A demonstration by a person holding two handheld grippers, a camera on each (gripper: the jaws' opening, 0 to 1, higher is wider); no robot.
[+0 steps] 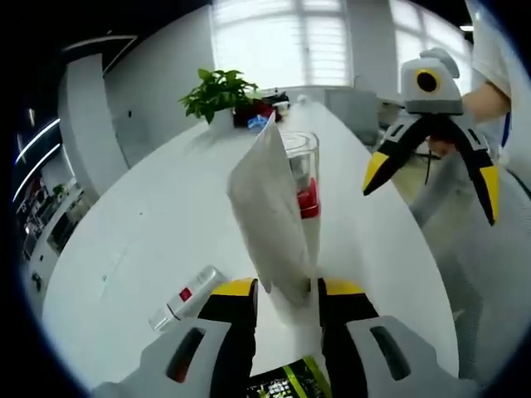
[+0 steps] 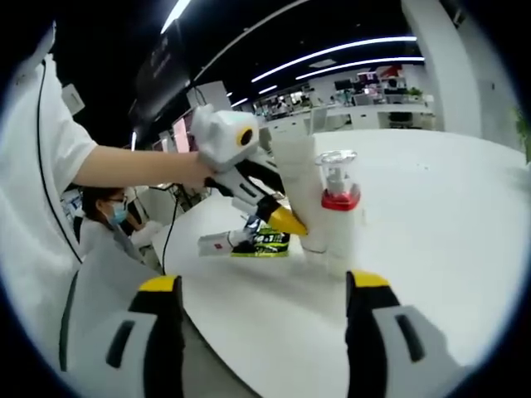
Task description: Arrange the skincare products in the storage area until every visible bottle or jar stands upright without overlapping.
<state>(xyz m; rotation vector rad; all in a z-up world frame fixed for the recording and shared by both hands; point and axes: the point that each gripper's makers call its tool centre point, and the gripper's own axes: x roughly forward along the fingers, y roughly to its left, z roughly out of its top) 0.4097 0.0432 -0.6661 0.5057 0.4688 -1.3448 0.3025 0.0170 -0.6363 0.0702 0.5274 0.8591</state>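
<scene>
Left hand-held gripper (image 1: 287, 288): its yellow-tipped jaws are closing on the lower end of a white tube (image 1: 270, 217), holding it upright just above the surface (image 1: 166, 207).
White tube: it is standing tall between the jaws, its flat crimped end pointing up; in the right gripper view the same tube (image 2: 300, 186) is sitting just beside the clear bottle, and contact between the two cannot be told.
Green packet (image 1: 286, 383): it is lying flat on the surface right below the left jaws, dark with green print.
Small fallen tube (image 1: 187, 297): it is lying on its side on the surface, just left of the left jaws, white with a red mark, well apart from the upright pair.
Clear bottle (image 1: 304, 178): it is standing upright behind the white tube, showing a red band and a transparent cap.
Right hand-held gripper (image 2: 265, 294): its jaws are standing wide apart and gripping nothing, hovering near the surface edge and facing the upright pair; in the left gripper view it is hanging in the air to the right, clear of the bottle.
Potted plant (image 1: 220, 93): it is sitting at the far end of the surface, green-leaved.
Person (image 2: 108, 217): someone is sitting beyond the surface edge, in the background.
</scene>
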